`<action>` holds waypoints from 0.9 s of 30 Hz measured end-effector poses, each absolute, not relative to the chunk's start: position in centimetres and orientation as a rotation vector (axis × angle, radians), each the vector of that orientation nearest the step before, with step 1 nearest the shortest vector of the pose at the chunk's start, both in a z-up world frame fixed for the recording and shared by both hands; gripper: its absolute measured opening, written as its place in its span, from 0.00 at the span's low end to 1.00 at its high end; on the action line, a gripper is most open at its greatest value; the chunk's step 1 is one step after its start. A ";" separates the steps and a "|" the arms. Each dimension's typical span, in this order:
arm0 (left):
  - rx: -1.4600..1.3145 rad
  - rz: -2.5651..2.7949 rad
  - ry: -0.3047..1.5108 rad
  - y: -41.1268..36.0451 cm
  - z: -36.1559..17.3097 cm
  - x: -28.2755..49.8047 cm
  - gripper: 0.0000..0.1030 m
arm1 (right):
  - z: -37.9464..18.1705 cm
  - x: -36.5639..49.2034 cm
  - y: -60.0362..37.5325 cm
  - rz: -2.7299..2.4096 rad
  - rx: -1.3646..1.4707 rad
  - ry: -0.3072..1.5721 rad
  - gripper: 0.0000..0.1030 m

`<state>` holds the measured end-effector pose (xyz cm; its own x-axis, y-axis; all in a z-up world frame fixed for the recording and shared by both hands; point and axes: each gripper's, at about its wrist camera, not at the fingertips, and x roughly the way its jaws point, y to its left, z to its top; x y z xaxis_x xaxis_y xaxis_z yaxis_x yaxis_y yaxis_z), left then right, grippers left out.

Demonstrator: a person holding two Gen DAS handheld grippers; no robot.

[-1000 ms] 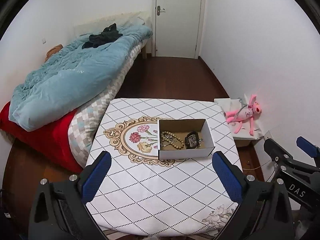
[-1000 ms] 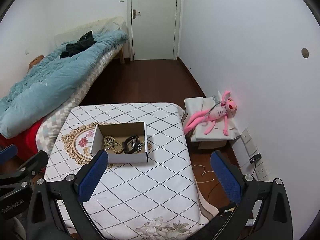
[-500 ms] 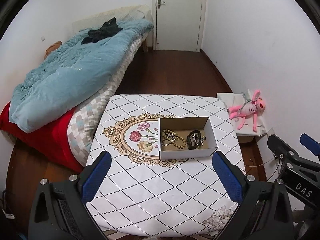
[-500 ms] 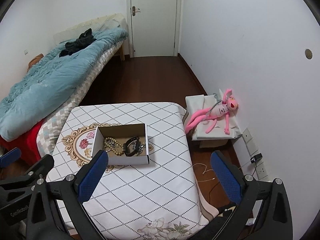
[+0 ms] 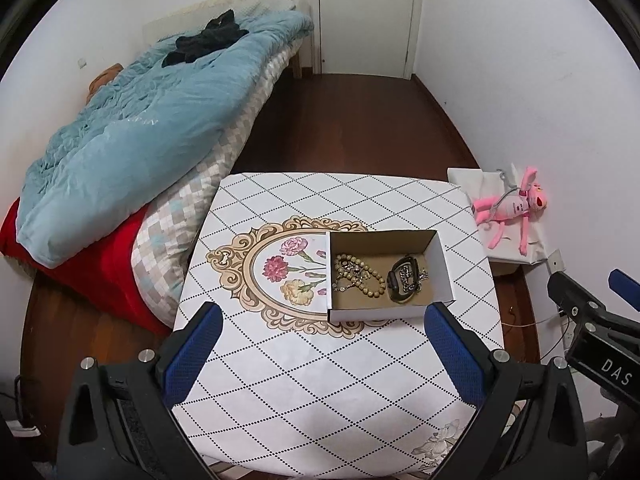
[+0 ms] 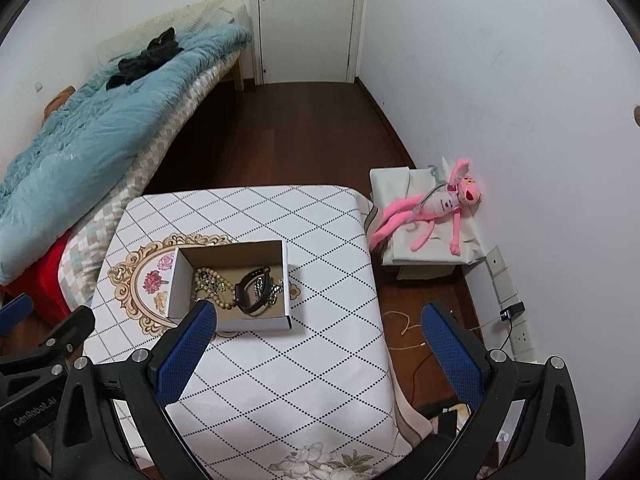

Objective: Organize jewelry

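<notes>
The left gripper (image 5: 320,330) hangs above the near part of the table (image 5: 320,392), jaws spread wide and holding nothing. The right gripper (image 6: 320,330) hangs to its right over the table's right edge, also spread and empty. Beyond them a cardboard box (image 5: 442,264) sits on the tablecloth, holding a bead necklace (image 5: 356,276) on the left and a dark watch (image 5: 402,284) on the right.

White walls (image 5: 500,60), dark wood floor (image 5: 340,120), closed door (image 5: 366,12); bed (image 5: 132,148) left, blue duvet.
</notes>
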<state>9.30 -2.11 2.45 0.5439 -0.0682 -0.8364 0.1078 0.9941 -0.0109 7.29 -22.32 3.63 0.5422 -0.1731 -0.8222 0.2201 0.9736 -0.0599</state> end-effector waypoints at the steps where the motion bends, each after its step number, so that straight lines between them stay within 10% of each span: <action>1: 0.046 -0.103 0.995 -2.1 2.4 9.4 1.00 | 3.5 7.5 -22.3 -0.230 0.051 0.981 1.00; 27: 0.061 -0.081 1.028 -2.1 1.1 10.0 1.00 | 2.4 8.0 -22.0 -0.212 0.035 1.022 1.00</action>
<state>10.01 -2.10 1.11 0.5136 -0.0387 -0.8571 0.0960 0.9953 0.0125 7.97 -22.05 2.37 0.5028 -0.1587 -0.8497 0.1916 0.9790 -0.0694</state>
